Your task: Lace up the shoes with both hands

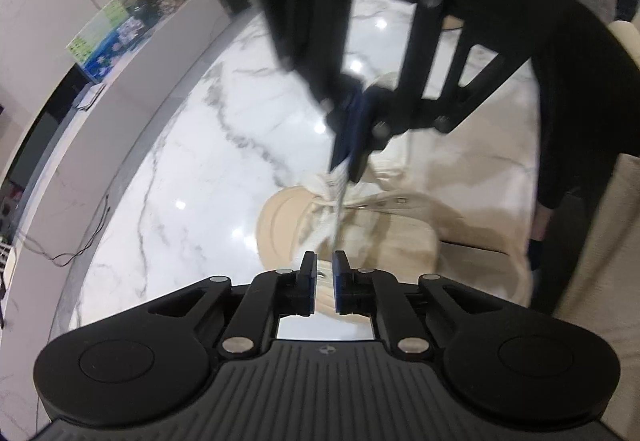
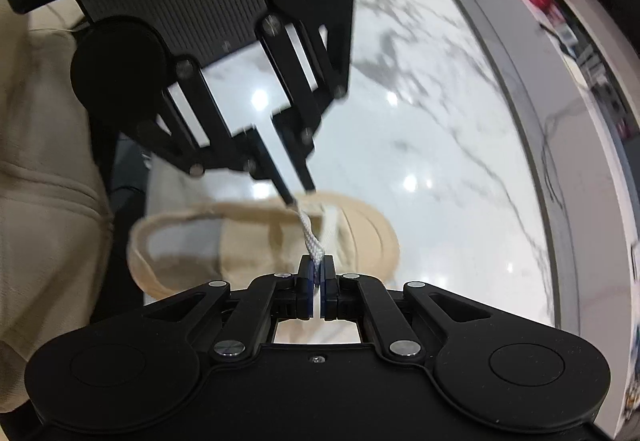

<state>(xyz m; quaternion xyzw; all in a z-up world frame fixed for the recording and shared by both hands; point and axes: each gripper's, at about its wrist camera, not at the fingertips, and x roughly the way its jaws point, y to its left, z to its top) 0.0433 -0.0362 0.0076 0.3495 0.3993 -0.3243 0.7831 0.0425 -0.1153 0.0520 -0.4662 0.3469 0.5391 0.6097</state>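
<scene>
Lying sideways, shoe toe pointing right.

In the left wrist view the right hand-held gripper is smeared by motion blur, and it covers the upper part of the beige shoe. The shoelace there is a blurred streak. In the right wrist view the left hand-held gripper is blurred, and the shoe's near side is hidden behind the camera's own gripper body.
</scene>
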